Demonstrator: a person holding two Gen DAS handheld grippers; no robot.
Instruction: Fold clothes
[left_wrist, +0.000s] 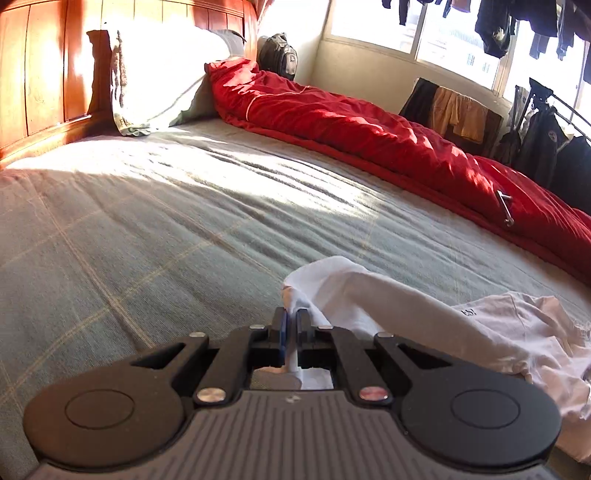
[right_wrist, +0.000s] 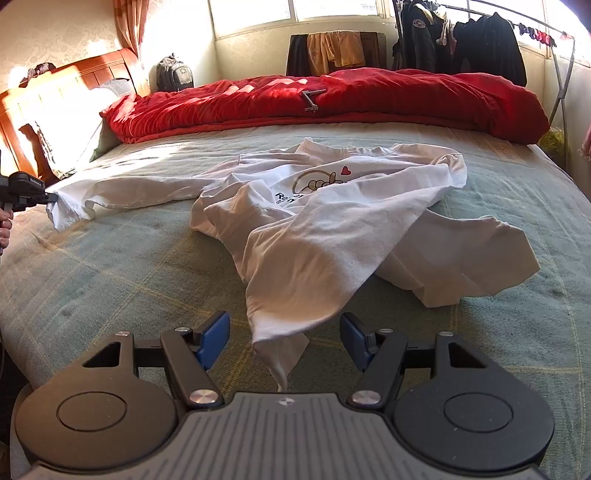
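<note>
The white t-shirt (right_wrist: 314, 221) lies crumpled in the middle of the bed (right_wrist: 110, 280), on a greenish checked bedspread. Its print shows a ring shape with a little cartoon hand and a red heart; below that there's black lettering starting "Re", with the rest lost in the folds, so I can't read the full word.

The left claw (left_wrist: 291, 321) is clamped tight on a pinch of the shirt's white cloth, with fabric sticking out between the blue pads and trailing off to the right. From the right wrist view you can see that claw (right_wrist: 51, 198) at the far left edge, holding one end of the shirt just off the bedspread.

The right claw (right_wrist: 284, 339) is spread wide and gripping nothing. A twisted corner of the shirt lies in the gap between its blue pads without touching either.

A red duvet (right_wrist: 332, 103) is bunched along the far side of the bed, and a dark backpack (right_wrist: 173, 74) sits by the wooden headboard (right_wrist: 74, 85).
</note>
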